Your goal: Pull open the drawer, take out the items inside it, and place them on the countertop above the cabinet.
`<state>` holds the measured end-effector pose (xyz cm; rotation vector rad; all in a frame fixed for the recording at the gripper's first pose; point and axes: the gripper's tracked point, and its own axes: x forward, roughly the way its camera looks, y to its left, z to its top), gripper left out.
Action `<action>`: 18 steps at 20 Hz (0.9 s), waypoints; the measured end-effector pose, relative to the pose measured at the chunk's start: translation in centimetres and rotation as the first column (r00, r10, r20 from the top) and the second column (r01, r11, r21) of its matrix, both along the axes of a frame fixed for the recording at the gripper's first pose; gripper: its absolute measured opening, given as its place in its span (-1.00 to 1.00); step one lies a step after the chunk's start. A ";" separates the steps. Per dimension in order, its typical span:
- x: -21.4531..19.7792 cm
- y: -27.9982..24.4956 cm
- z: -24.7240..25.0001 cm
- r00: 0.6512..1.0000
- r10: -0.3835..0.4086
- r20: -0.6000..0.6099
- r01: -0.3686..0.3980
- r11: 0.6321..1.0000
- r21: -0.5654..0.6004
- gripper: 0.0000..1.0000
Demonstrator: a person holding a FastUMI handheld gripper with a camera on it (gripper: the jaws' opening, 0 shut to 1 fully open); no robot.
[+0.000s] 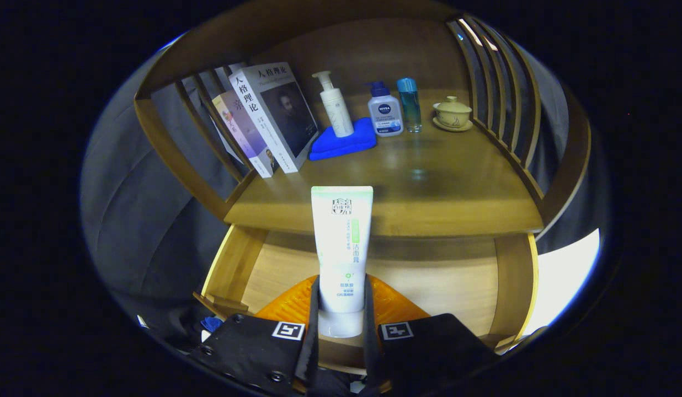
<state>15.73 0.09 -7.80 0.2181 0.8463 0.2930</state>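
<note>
A: So, where is the cleanser tube point(341, 253) right now?

B: Upright between the two fingers of the claw point(341, 314), cap end down. Both fingers press on its lower part, one from each side, so the claw is clenched around it. The tube hangs over the pulled-open drawer point(236, 264), and its flat crimped end reaches up level with the front edge of the table point(429, 182).

A: Is anything visible in the drawer?

B: An orange ribbed object point(390, 303) lies just behind the fingers, showing on both sides of the tube; I cannot tell what it is. The pale wooden drawer bottom runs beyond it.

A: And on the table?

B: From the tube, at about 11 o'clock, two books point(269, 118) lean against the slatted side rail point(208, 116). Near 12 o'clock a folded blue cloth point(344, 142) lies flat with a white pump bottle point(334, 107) standing on it. Just to the right, toward 1 o'clock, stand a white bottle with a blue cap point(385, 113) and, beside it, a slim clear blue bottle point(410, 105). Further round, at about 2 o'clock, a lidded teacup on a saucer point(452, 114) sits near the opposite slatted rail point(495, 82).
</note>
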 end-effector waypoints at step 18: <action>9.5 0.1 -1.1 0.991 -0.124 -0.041 0.125 0.992 0.009 -0.27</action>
